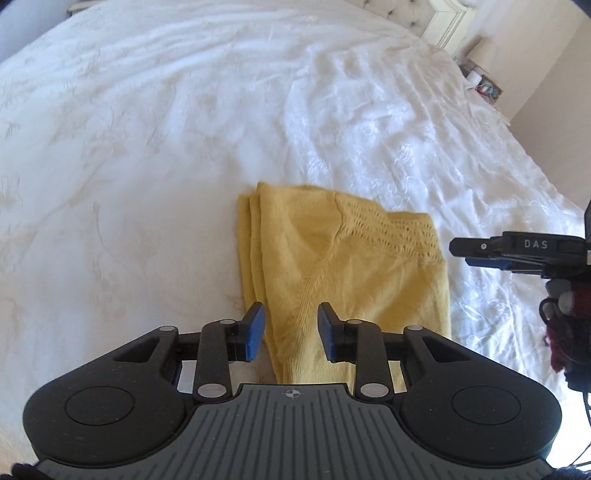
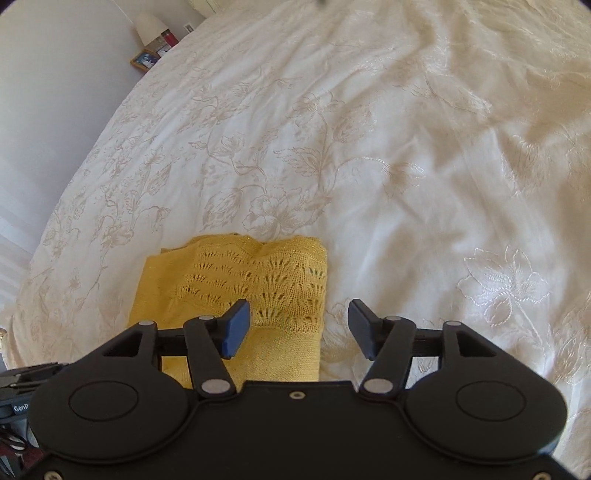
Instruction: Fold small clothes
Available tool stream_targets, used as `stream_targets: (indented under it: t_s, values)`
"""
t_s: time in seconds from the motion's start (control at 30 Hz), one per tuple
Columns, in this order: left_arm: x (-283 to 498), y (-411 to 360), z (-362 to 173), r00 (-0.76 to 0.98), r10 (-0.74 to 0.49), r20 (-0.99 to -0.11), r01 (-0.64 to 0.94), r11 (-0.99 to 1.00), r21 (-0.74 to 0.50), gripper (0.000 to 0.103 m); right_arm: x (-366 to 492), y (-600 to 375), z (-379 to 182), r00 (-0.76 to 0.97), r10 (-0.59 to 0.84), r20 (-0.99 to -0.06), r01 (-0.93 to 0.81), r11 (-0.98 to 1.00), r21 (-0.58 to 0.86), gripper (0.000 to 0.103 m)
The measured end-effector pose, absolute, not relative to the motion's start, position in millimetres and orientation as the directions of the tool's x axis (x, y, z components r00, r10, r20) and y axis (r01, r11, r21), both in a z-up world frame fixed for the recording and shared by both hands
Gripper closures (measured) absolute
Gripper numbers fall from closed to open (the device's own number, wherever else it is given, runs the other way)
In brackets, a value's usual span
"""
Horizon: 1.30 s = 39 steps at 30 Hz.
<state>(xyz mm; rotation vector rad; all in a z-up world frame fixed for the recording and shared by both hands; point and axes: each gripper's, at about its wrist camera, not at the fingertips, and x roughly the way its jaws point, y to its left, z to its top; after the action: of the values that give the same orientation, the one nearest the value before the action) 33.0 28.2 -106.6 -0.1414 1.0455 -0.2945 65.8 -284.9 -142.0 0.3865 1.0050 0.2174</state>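
A yellow knit garment lies folded into a small stack on the white bedspread. My left gripper is open above the garment's near edge, holding nothing. In the right wrist view the garment shows its lace-patterned part on top. My right gripper is open over the garment's right edge, its left finger above the knit and its right finger above the bedspread. The right gripper also shows from the side in the left wrist view, just right of the garment.
The bed has a cream headboard at the far end. A bedside table with small items stands by the wall. On the other side are a lamp and a picture frame. The bedspread is wrinkled around the garment.
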Motion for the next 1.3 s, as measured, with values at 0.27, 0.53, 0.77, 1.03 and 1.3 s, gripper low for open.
stream_targets:
  t_s: [0.27,0.53,0.77,1.03,1.3]
  values:
    - [75.1,-12.6,-122.9,0.468,-0.272,-0.841,0.247,0.954,-0.171,0.051,74.3,-264.0,-146.9,0.522,0.317,-0.792,-0.038,0.936,0.350,0.014]
    - [110.1,-23.5,-150.5,0.460,-0.175,-0.870,0.241,0.968,-0.067,0.036,99.1,-254.9,-169.1,0.489,0.265,-0.831,-0.014,0.955,0.296,0.008]
    - [136.8,-5.4,-176.2,0.401,-0.148,-0.904,0.200,0.977,-0.072,0.006,118.3,-261.7,-190.9,0.434,0.231,-0.871,0.019,0.964,0.265,0.001]
    - [141.6,-0.1,-175.6,0.396,-0.165,-0.903,0.209,0.974,-0.086,0.000,122.7,-271.5,-194.2,0.434,0.253,-0.865,0.017,0.957,0.289,0.001]
    - [115.8,-1.5,-140.6,0.465,-0.160,-0.871,0.218,0.974,-0.062,0.000,97.3,-293.8,-165.2,0.516,0.241,-0.822,0.069,0.945,0.321,0.001]
